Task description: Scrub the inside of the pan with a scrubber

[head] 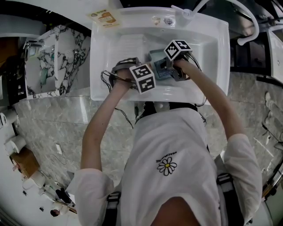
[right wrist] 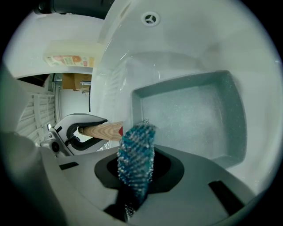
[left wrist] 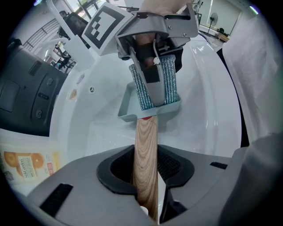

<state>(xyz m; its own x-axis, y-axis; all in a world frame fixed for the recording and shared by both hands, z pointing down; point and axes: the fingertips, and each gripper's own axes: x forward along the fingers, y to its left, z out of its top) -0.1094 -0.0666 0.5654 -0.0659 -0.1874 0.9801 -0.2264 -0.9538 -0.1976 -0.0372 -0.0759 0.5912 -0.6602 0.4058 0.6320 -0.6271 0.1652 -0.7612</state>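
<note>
Closest in, left gripper clamped tight on the pan's wooden handle, aimed steeply downward, bracing it. Just beyond, right gripper pinching a blue-and-silver mesh scrubber, poised at the handle end of the square grey-blue pan; no telling from here whether the mesh touches the pan floor. Reads as mid-scrub, between strokes. Next: press the scrubber flat onto the pan floor, sweep toward the far wall and into the corners, and grip the handle firmly enough that nothing skids on the slick basin. Pan down in the bowl of a white sink, with an overflow hole up the far wall, a white tap at the back rim and an orange-printed packet on the ledge beside it. Farther out, grey stone-patterned floor and a marbled panel off to the left.
</note>
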